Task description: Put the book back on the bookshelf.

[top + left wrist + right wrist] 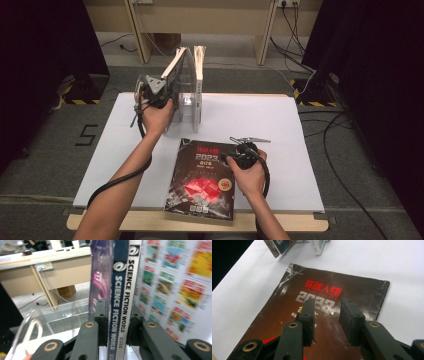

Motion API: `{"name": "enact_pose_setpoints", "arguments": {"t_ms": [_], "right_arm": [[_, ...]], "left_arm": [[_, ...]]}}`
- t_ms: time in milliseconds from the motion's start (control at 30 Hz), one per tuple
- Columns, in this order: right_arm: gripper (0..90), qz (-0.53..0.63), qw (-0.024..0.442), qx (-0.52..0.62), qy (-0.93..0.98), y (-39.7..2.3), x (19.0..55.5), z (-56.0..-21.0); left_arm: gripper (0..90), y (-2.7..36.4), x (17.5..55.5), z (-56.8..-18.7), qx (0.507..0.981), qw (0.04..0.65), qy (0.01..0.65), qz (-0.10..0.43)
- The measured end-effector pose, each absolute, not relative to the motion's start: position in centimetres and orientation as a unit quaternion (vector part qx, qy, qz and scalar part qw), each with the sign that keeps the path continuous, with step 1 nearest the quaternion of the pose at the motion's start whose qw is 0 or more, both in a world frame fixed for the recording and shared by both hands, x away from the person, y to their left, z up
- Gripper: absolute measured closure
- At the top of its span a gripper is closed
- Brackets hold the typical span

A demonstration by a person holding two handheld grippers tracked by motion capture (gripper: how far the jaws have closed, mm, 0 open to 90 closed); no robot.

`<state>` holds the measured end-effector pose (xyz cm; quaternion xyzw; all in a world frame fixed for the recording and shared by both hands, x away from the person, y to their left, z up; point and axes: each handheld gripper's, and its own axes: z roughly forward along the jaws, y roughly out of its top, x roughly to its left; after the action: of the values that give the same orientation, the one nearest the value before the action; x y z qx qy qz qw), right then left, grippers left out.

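The left gripper (159,92) is raised at the far left of the white table (280,130), at a clear acrylic book stand (186,107) where magazines stand upright. In the left gripper view its 2 black jaws rise on either side of 2 spines printed "SCIENCE FICTION WORLD": a dark blue magazine (116,302) and a pale grey one (130,300) just to its right. The jaws pinch both spines together, with the pads pressing on the outer covers. Right of the pair stands another magazine (175,285) with its colourful back cover facing the camera. The curved clear wall of the stand shows at the lower left of that view.

In the high view the clamped magazines lean to the left at the top, while the white-covered one (199,85) stands straighter on their right.

The right gripper (235,152) rests near the middle of the table, over the far right corner of a dark magazine (202,180) that lies flat, face up, at the near edge. Its cover carries red characters and "2023" (315,302). In the right gripper view the jaws stand spread apart above that cover, with nothing between them, and the pads are clear of the paper.
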<state>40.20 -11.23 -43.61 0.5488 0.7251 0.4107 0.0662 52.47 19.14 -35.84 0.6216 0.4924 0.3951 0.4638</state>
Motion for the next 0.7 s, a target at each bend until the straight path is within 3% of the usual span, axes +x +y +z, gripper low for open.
{"name": "enact_pose_setpoints", "arguments": {"t_ms": [300,567,700], "right_arm": [[65.3,0.408,0.062,0.548,0.727,-10.9,40.2,-43.8],[65.0,0.407,0.063,0.549,0.727,-10.9,40.3,-43.8],[64.9,0.407,0.059,0.55,0.726,-10.8,40.3,-43.9]], "left_arm": [[74.8,22.0,52.4,-36.0,0.577,0.479,0.54,0.382],[67.5,22.3,53.6,-35.9,0.593,0.49,0.519,0.371],[68.3,21.7,54.2,-35.8,0.586,0.489,0.537,0.359]]}}
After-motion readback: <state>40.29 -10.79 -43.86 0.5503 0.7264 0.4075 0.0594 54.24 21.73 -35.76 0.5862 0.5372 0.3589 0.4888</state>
